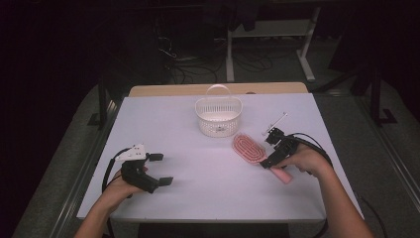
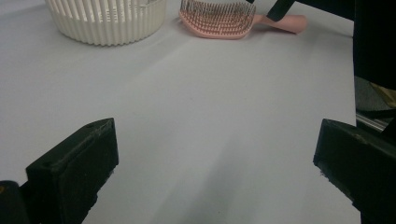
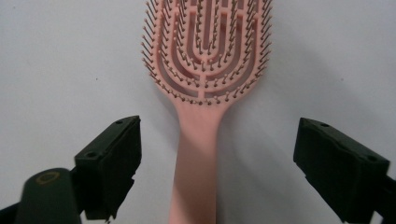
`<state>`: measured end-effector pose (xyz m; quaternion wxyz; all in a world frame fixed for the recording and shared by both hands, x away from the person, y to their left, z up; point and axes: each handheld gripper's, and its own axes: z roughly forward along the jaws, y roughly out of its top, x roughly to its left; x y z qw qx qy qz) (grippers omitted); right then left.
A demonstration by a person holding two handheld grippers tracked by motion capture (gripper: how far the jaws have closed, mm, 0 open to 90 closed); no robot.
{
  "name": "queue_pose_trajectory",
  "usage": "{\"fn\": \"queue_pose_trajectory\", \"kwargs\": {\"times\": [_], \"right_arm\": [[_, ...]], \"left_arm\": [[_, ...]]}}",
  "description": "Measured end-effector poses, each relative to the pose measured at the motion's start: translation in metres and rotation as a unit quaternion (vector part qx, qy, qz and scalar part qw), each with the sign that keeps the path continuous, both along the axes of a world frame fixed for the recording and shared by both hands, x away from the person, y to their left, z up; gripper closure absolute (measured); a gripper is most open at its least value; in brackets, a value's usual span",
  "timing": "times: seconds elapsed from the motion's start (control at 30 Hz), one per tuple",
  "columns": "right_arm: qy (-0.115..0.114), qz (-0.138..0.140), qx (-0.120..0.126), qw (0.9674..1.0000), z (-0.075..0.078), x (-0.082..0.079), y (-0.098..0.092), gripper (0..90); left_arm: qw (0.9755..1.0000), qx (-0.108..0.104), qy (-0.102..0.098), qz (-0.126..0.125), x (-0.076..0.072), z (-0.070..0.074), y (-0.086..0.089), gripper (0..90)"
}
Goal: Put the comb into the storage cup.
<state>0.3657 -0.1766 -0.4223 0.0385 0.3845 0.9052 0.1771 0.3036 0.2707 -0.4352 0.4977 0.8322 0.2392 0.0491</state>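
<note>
A pink hairbrush lies bristles-up on the white table, its handle pointing toward the person's right hand. My right gripper is over that handle with its jaws open. In the right gripper view the handle runs up between the two black jaws of my right gripper, and white table shows on both sides of it. A white slotted basket with a hoop handle stands behind the brush. My left gripper rests open at the front left, with nothing between the jaws of my left gripper.
In the left gripper view the basket and the brush lie far ahead across bare table. A wooden strip edges the table's back. Beyond it are a desk frame and floor cables.
</note>
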Motion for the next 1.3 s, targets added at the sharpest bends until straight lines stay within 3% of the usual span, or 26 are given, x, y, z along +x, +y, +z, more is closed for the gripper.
{"fn": "queue_pose_trajectory", "kwargs": {"times": [0.27, 0.53, 1.3], "right_arm": [[0.013, -0.003, -0.005, 0.9999, -0.004, 0.001, 0.002, 24.9], [0.031, 0.006, -0.013, 0.9994, -0.01, 0.001, 0.006, 39.4], [0.044, 0.011, -0.035, 0.9983, -0.013, 0.004, 0.014, 61.0]], "left_arm": [[1.0, 0.001, 0.001, -0.001, 0.0, 0.0, 0.0, 0.0], [1.0, 0.0, 0.0, 0.0, 0.0, 0.0, 0.0, 0.0], [1.0, 0.0, -0.001, 0.0, -0.001, 0.0, -0.001, 0.0]]}}
